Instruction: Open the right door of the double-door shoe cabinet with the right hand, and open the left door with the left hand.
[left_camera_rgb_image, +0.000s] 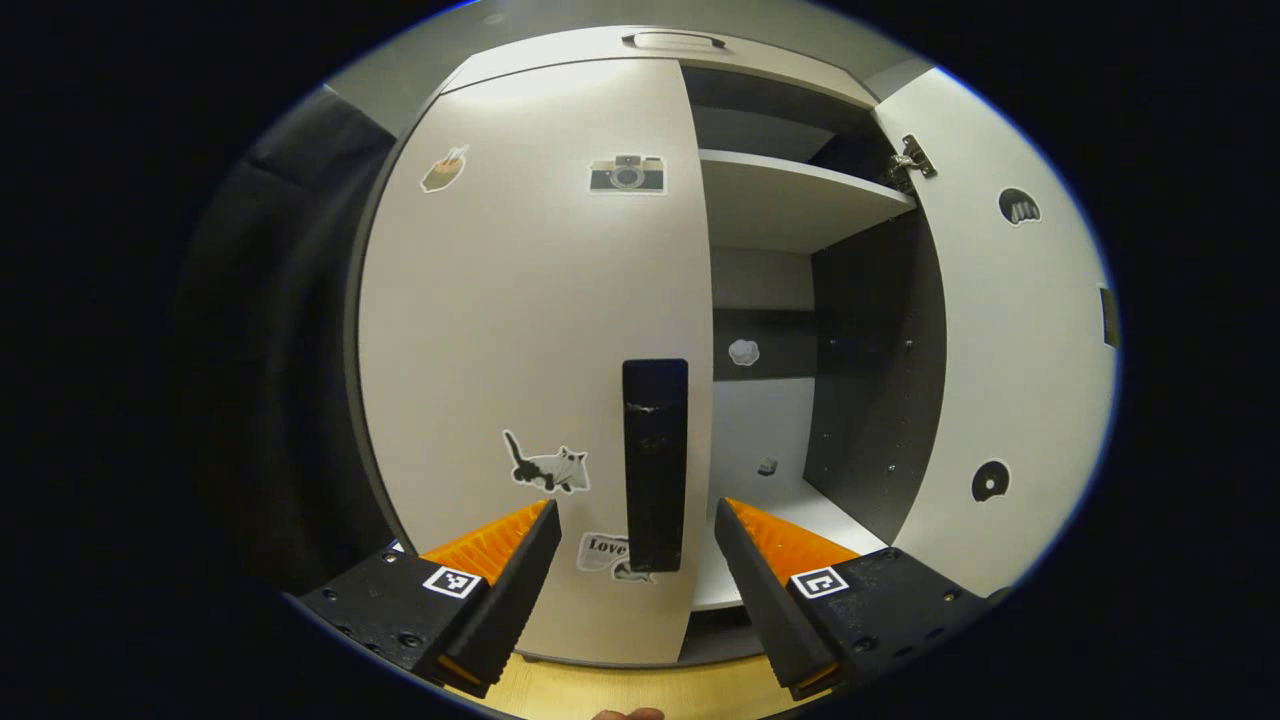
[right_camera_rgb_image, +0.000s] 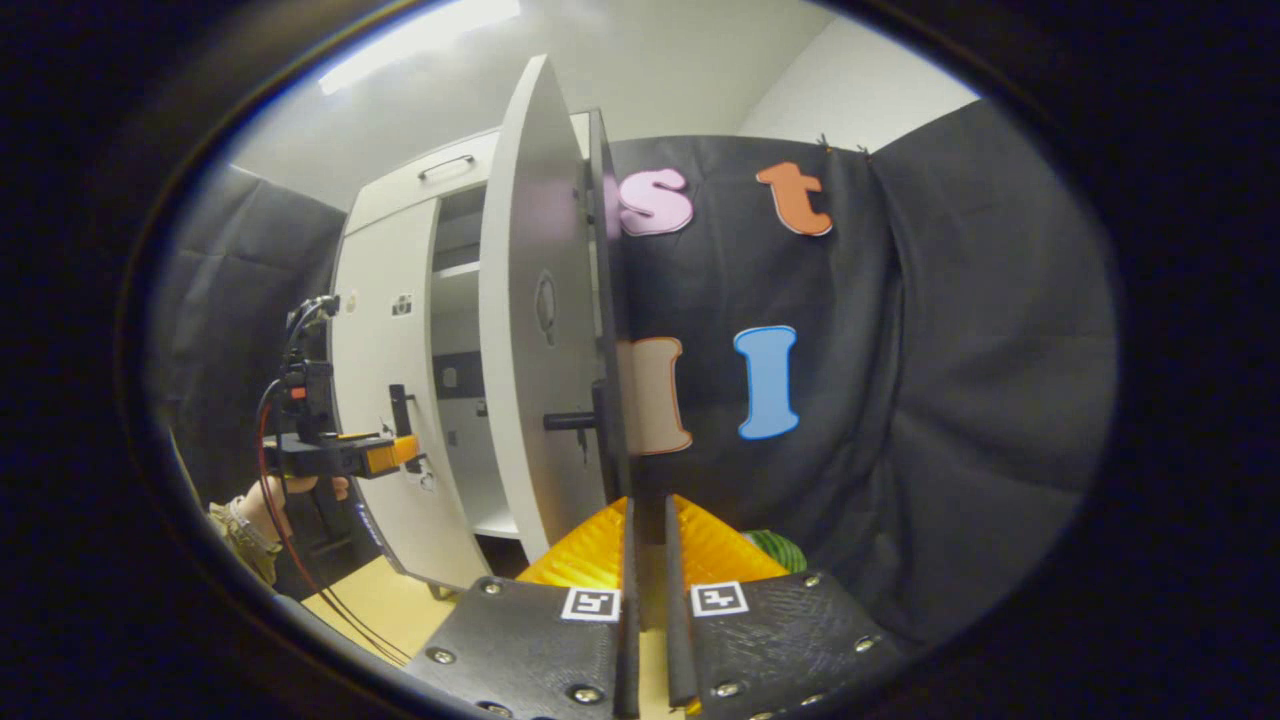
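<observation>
White closed left cabinet door dead ahead of left tongs, spread wide to straddle black vertical bar handle, no contact yet. Swung-open white right door just beyond right tongs, pressed nearly together, pinching nothing.

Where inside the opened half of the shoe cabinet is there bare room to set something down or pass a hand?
The upper shelf is bare between the closed left door and the dark side wall. The lower shelf is mostly bare too, save one small object. The tight spot is around the left door's black handle, where the open left gripper straddles it.
</observation>
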